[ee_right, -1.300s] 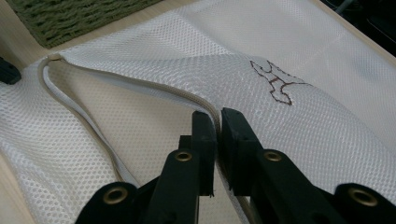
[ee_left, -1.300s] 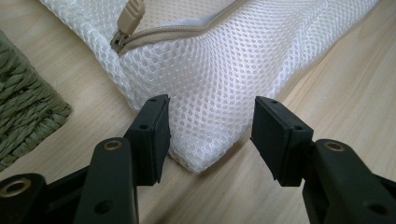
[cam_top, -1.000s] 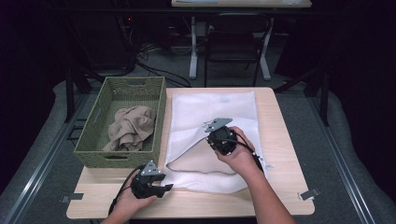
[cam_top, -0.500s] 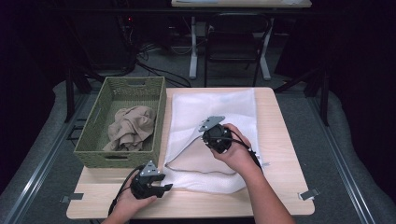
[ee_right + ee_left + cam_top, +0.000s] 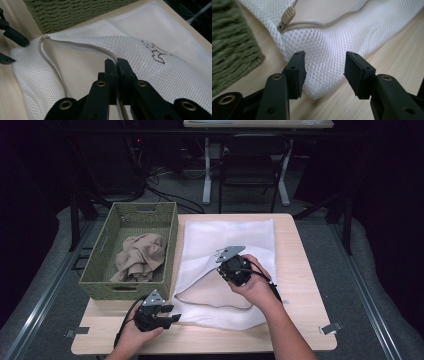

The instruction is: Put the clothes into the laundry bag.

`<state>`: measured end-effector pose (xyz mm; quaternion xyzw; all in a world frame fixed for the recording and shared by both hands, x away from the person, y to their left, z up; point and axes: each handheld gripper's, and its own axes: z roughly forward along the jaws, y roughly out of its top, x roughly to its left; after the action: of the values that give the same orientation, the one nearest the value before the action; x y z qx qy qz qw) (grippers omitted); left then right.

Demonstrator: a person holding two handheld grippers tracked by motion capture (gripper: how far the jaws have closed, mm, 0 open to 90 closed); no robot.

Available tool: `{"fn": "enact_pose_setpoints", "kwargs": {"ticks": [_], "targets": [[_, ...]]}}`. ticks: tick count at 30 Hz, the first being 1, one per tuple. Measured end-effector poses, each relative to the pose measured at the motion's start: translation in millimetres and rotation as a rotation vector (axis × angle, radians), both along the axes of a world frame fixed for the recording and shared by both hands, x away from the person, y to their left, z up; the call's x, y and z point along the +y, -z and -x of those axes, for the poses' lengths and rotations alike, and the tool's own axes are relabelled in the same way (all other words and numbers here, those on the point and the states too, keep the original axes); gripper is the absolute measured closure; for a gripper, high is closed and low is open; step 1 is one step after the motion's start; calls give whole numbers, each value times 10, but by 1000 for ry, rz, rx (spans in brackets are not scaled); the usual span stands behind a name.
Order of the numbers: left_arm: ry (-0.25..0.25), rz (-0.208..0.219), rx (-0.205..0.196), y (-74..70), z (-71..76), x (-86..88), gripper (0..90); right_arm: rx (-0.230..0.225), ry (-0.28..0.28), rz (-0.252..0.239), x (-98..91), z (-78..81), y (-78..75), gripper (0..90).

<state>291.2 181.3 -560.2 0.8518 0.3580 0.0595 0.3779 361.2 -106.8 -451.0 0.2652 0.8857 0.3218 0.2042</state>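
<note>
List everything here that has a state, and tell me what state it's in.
Mesh bag: unzipped, mouth held open.
Zipper pull: at the corner end.
Left tongs: open around the bag's corner.
Right tongs: shut on the zipper edge.
Basket: holds a crumpled beige cloth.

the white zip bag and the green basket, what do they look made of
The white zip bag: a fine synthetic mesh, likely polyester; small regular holes show across it, matt and soft, with a beige zip along its opening. The green basket: woven cord or paper rope by its ribbed, fuzzy weave; which fibre is hard to tell. It holds a crumpled tan cloth, probably cotton-like fabric.
</note>
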Motion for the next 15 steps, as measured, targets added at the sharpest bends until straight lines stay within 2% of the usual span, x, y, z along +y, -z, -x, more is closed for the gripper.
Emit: {"fn": "enact_pose_setpoints", "kwargs": {"ticks": [4,7,15], "targets": [[-25,47,22,-109,11,57,511,5,-5,-6,0,-2,2,874],[-40,53,27,-215,35,74,511,21,-6,-32,-23,-16,8,874],[-17,49,-32,-559,95,83,507,20,14,-31,-102,-48,9,874]]}}
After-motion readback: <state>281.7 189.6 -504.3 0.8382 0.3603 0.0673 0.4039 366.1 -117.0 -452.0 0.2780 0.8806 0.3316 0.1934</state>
